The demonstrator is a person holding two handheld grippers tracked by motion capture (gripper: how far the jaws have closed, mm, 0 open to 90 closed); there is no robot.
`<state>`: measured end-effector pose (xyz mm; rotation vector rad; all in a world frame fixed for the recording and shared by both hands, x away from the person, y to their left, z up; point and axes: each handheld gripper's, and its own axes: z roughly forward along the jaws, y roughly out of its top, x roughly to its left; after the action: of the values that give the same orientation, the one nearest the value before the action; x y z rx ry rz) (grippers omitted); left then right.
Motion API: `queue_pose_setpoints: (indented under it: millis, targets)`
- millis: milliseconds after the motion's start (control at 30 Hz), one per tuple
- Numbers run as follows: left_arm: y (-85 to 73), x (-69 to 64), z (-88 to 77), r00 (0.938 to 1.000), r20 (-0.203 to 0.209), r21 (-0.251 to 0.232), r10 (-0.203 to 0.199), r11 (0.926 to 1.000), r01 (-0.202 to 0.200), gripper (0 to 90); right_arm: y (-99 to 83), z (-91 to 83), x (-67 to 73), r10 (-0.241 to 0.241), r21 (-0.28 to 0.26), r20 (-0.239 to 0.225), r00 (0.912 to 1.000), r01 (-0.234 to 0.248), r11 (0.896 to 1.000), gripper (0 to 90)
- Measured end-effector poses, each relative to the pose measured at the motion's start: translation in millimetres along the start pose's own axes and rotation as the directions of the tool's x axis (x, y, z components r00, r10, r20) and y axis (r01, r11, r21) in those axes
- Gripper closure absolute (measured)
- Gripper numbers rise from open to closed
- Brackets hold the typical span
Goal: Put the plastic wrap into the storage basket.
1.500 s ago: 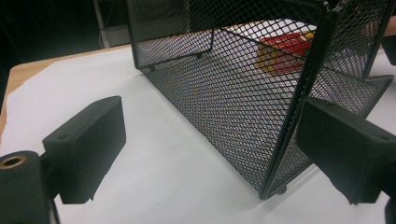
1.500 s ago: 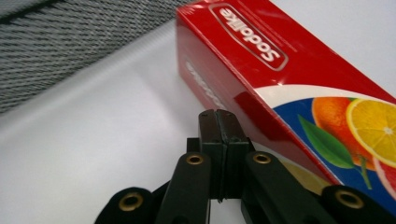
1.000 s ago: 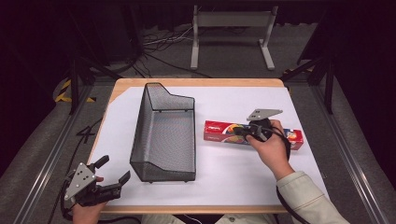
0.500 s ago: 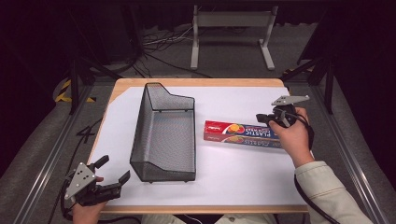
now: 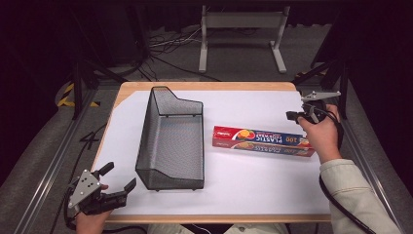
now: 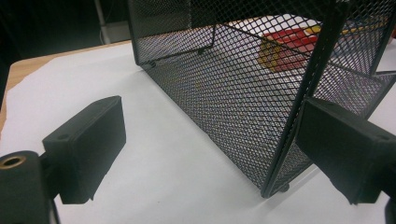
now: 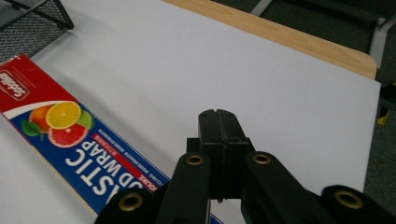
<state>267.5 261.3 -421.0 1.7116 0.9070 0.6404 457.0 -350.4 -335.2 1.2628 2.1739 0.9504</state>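
The plastic wrap box (image 5: 263,141) lies flat on the desk (image 5: 243,190), right of the mesh basket (image 5: 170,141). The right gripper (image 5: 292,116) hovers over its far end, fingers clenched, empty. The left gripper (image 5: 119,178) waits at the basket's near corner, fingers released

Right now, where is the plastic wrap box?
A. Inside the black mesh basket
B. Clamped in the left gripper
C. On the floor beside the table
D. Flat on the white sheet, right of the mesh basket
D: the plastic wrap box lies flat on the white sheet, apart from the mesh basket at its left.
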Motion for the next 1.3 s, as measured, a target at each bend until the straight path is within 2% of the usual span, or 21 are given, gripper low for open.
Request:
queue_pose_setpoints:
  millis: [67,167,233,400,600,767,867,1167,1300]
  targets:
    - [0.0,0.0,0.1,1.0,-0.001,0.001,0.001,1.0,-0.001,9.4,-3.1,2.6,-5.4,0.001,0.014,0.013,0.9999,-0.001,1.0,90.0]
    - [0.2,0.4,0.3,1.0,0.003,0.004,-0.002,1.0,0.002,9.4,-12.6,12.7,-13.6,-0.006,0.072,0.031,0.9995,0.004,0.997,90.0]
    - [0.2,0.4,0.1,1.0,0.003,0.003,-0.002,1.0,0.002,9.4,-20.0,19.3,-18.9,0.007,0.101,0.042,0.9991,-0.011,0.995,90.0]
    - [-0.1,-0.2,0.9,1.0,0.001,0.007,0.0,1.0,0.0,9.4,-35.9,29.6,-27.3,0.045,0.154,0.045,0.998,-0.051,0.987,90.0]
    - [0.3,-0.8,0.8,1.0,-0.001,0.012,0.006,0.9999,-0.006,9.4,-46.7,33.1,-34.0,0.05,0.217,0.037,0.9981,-0.057,0.975,90.0]
    - [0.3,-2.3,2.2,0.9998,-0.001,0.015,0.018,0.9997,-0.018,9.4,-51.4,30.4,-35.1,0.085,0.214,0.019,0.9962,-0.087,0.973,90.0]
    - [0.1,-2.3,1.9,0.9998,-0.002,0.015,0.019,0.9997,-0.019,9.3,-53.2,28.2,-34.2,0.09,0.216,0.012,0.9959,-0.09,0.972,90.0]
    - [0.3,-2.9,2.0,0.9998,-0.001,0.018,0.022,0.9996,-0.022,9.3,-60.4,14.2,-22.3,0.084,0.286,-0.021,0.9963,-0.075,0.955,90.0]
    - [0.1,-2.6,2.4,0.9999,-0.001,0.02,0.017,0.9997,-0.017,9.3,-67.2,5.5,-14.6,0.088,0.3,-0.044,0.9951,-0.071,0.951,90.0]
